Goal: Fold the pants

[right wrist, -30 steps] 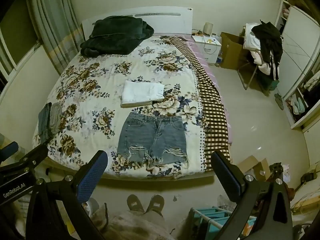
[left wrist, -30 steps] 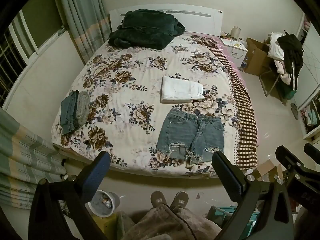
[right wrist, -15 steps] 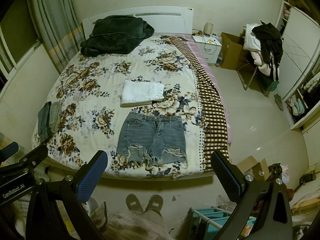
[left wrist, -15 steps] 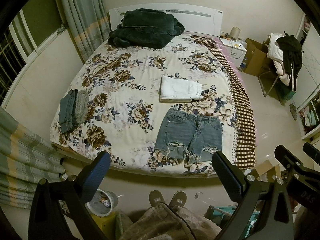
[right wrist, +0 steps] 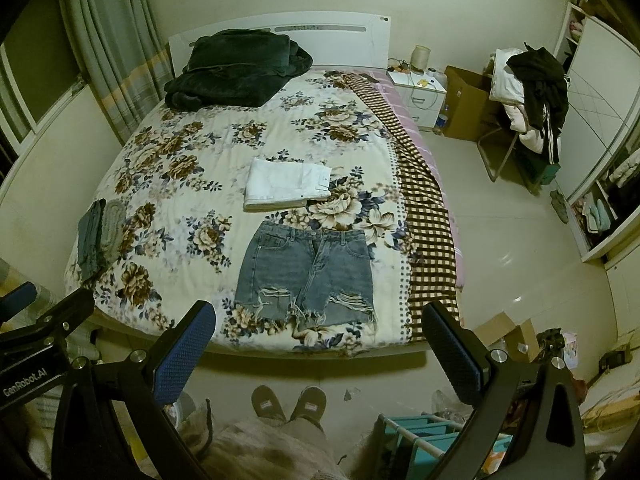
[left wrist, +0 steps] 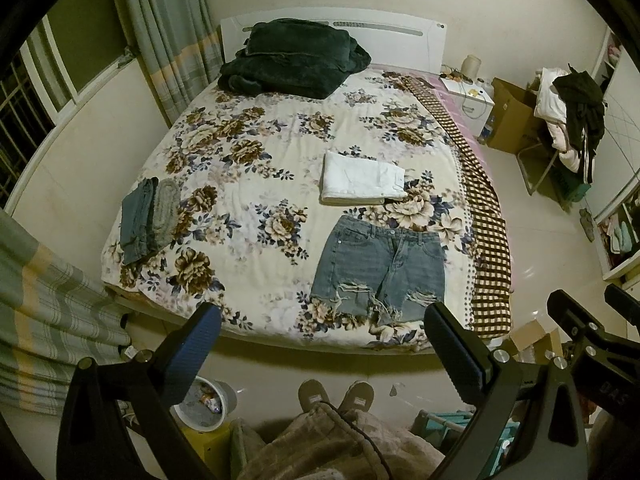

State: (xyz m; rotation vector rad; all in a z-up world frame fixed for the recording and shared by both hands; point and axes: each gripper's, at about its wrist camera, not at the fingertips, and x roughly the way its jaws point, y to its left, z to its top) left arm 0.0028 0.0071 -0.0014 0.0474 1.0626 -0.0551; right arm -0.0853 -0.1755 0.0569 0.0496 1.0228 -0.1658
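Denim shorts [right wrist: 306,276] lie flat ahead, hems nearest; left gripper [left wrist: 320,344] and right gripper [right wrist: 318,338] spread wide (holding nothing).

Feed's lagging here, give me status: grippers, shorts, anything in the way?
Both hand-held grippers open, empty, short of the bed. Shorts flat, unfolded, near edge. White folded pile just beyond the waistband.

One denim shorts [left wrist: 378,264], one white folded garment [left wrist: 362,178], two slippers [left wrist: 336,394].

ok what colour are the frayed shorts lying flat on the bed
Faded blue denim shorts, clearest in the right wrist view.
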